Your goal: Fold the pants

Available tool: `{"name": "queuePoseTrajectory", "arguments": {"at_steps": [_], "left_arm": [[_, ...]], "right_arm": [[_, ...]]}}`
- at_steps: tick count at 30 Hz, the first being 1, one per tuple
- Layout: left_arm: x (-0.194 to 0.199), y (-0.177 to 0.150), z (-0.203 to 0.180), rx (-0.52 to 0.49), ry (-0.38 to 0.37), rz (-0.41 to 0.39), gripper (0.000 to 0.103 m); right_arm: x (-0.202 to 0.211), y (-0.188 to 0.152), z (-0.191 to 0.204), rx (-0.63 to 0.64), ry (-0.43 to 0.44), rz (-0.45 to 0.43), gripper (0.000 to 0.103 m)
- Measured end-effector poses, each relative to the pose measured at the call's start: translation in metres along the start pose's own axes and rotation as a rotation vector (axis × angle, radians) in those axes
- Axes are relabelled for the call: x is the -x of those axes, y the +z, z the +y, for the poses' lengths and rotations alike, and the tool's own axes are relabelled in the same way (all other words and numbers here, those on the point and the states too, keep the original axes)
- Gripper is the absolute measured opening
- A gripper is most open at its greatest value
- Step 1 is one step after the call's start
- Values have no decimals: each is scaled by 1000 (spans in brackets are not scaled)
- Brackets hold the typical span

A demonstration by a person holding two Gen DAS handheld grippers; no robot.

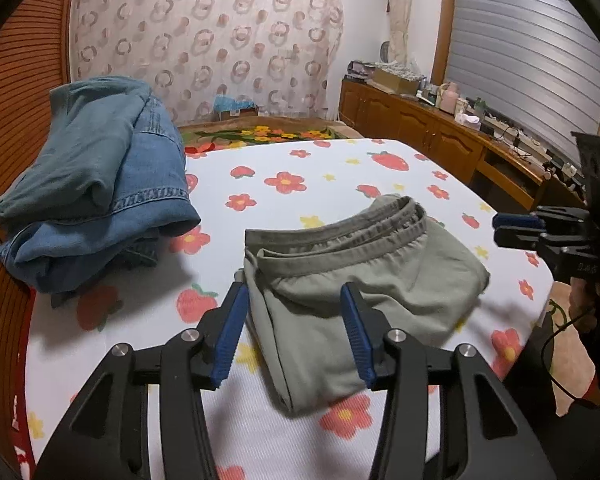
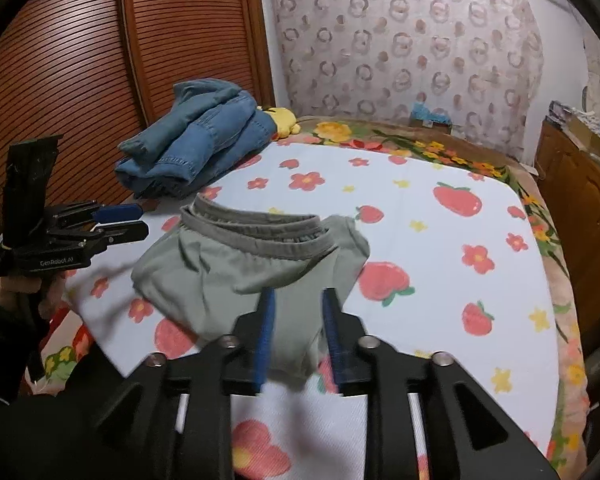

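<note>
Both sets of jaws parted and empty, left gripper (image 1: 294, 332) and right gripper (image 2: 298, 340) over the near edge of the green pants (image 1: 360, 276) folded mid-bed (image 1: 340, 160), so back off level without snagging cloth

A: Back wall, a sheer curtain (image 1: 208, 40) with ring patterns, and louvred wooden doors (image 2: 80, 60) on the left.

B: Wooden cabinets (image 1: 412, 120), cluttered on top, run beneath a grey window blind (image 1: 528, 48).
</note>
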State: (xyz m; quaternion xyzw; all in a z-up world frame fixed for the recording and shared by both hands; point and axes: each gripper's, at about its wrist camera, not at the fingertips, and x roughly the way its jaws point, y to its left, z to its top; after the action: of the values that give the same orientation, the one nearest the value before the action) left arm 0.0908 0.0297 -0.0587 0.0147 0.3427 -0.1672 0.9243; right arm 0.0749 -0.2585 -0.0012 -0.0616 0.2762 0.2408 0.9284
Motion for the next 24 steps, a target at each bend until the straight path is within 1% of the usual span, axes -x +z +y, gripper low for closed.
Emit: {"name": "queuePoseTrajectory", "arguments": {"at_steps": [2,6,7,8,10,12,13,14,16,18,20,24], "left_arm": [[-7,3,3,4,6,-2,49],[-23,10,12,20,-22,-2,47],[-28,12,14,26,-18,3,45],[-32,14,16,28,-17,11,40],[-42,17,19,29,-19,29,35],[-47,18,19,20,-36,41,28],[-51,18,18,11,-46,53,23],[-54,18,17,3,-47,64,21],[-58,18,14,-17,-29,79,20],[-59,18,13,-25,-26,84,16],[-58,19,13,-22,-26,78,8],[-56,23,12,-21,-39,61,5]], "right_arm": [[-4,3,-2,1,-2,-1,28],[-21,9,-7,-5,-2,10,28],[-26,10,-8,-6,-2,11,28],[-31,12,-10,-7,-2,15,28],[-40,14,-12,-11,-11,20,28],[-49,16,-14,-15,1,26,28],[-53,17,-15,-18,5,31,28],[-57,18,-16,-21,6,37,28],[-64,20,-17,-20,9,47,28],[-70,23,-16,-15,12,57,28],[-75,26,-16,-9,26,64,28],[-84,32,-14,12,22,78,28]]}}
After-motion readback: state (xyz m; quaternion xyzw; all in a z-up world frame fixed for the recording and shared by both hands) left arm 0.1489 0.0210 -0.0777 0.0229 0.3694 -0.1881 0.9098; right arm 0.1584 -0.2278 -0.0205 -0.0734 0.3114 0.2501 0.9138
